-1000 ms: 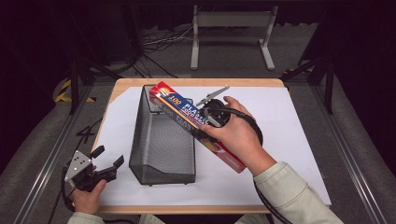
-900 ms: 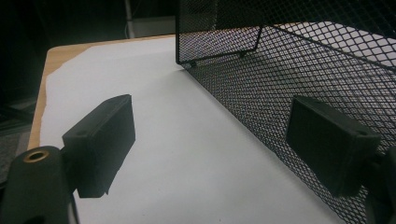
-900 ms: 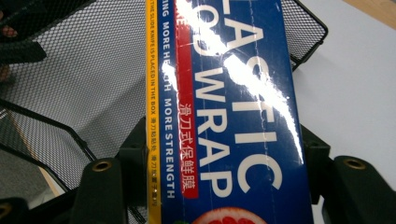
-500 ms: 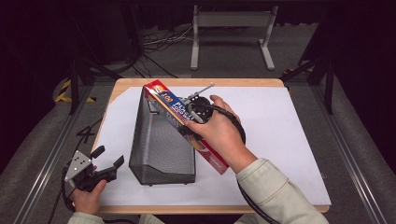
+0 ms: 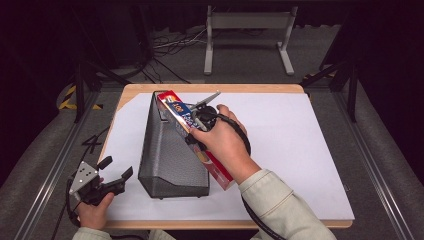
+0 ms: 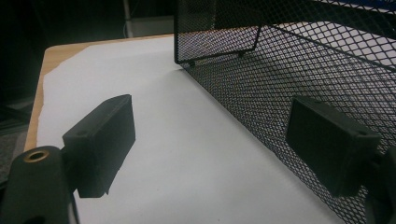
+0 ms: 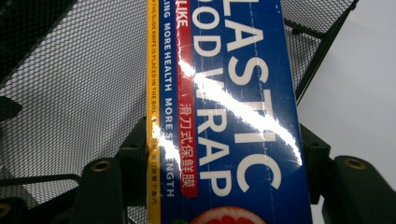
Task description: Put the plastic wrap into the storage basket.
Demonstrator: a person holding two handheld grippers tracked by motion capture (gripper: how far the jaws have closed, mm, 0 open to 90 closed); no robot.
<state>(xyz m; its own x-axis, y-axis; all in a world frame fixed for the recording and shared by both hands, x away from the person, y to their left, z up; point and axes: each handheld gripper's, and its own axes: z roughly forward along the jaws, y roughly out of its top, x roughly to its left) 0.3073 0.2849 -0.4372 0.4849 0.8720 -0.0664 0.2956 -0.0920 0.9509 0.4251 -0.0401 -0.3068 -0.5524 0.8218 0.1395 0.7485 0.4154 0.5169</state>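
At frame centre, a plastic wrap box is clamped by the right gripper against the mesh basket; the left gripper, lower left, is held agape

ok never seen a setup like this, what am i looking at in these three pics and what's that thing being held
A person sits at a wooden table covered with a white sheet and holds a hand-operated two-jaw clamp in each hand. The high view looks down from above. The other two pictures come from small cameras mounted on the clamps, looking along their black jaws. On the sheet stands a black wire-mesh basket. The right gripper is shut on a long blue and red plastic wrap box, which leans against the basket's top edge. The left gripper is open near the table's front left corner, holding nothing, with the basket beside it.
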